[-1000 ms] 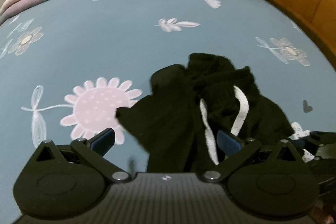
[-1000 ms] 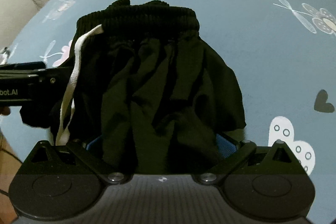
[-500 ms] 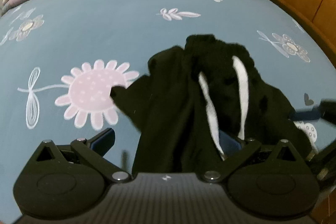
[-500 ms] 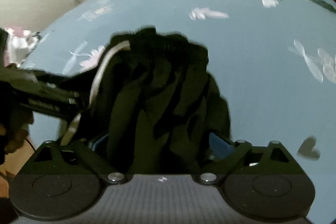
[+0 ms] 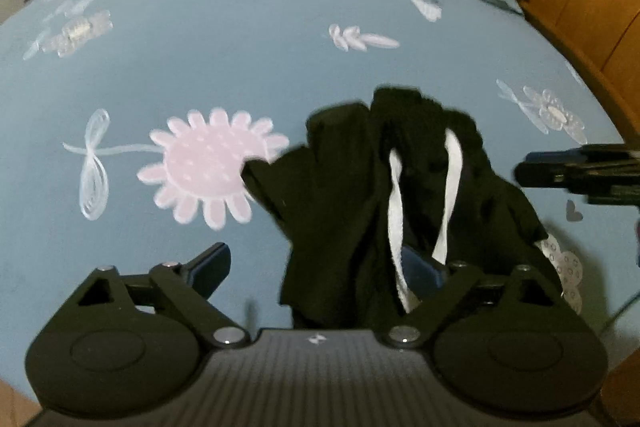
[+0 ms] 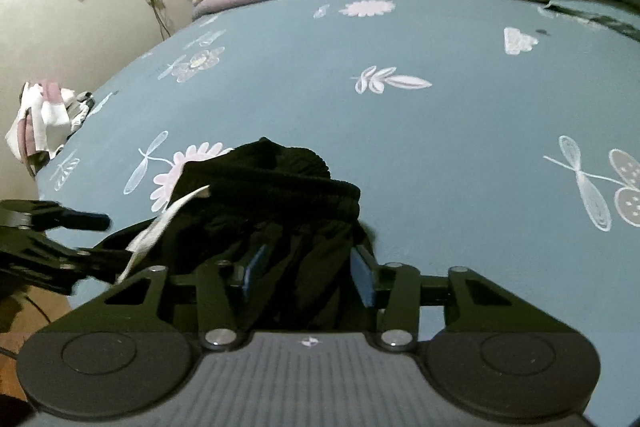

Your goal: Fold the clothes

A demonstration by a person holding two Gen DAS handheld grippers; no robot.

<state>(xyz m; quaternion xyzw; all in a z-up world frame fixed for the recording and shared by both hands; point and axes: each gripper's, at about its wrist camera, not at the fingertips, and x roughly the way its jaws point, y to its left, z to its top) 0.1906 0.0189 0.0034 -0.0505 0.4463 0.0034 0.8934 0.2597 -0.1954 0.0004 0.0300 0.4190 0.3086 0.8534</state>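
Looking through the left wrist view, black shorts (image 5: 352,211) with a white drawstring (image 5: 394,211) sit bunched low in the middle, on the blue flowered bed sheet (image 5: 240,59). The left claw (image 5: 320,263) is spread wide, with cloth over its right finger only.

From the right wrist view, the right claw (image 6: 308,267) is partly closed around the shorts' cloth below the waistband (image 6: 280,183). The shorts look crumpled, not folded flat, so folding remains.
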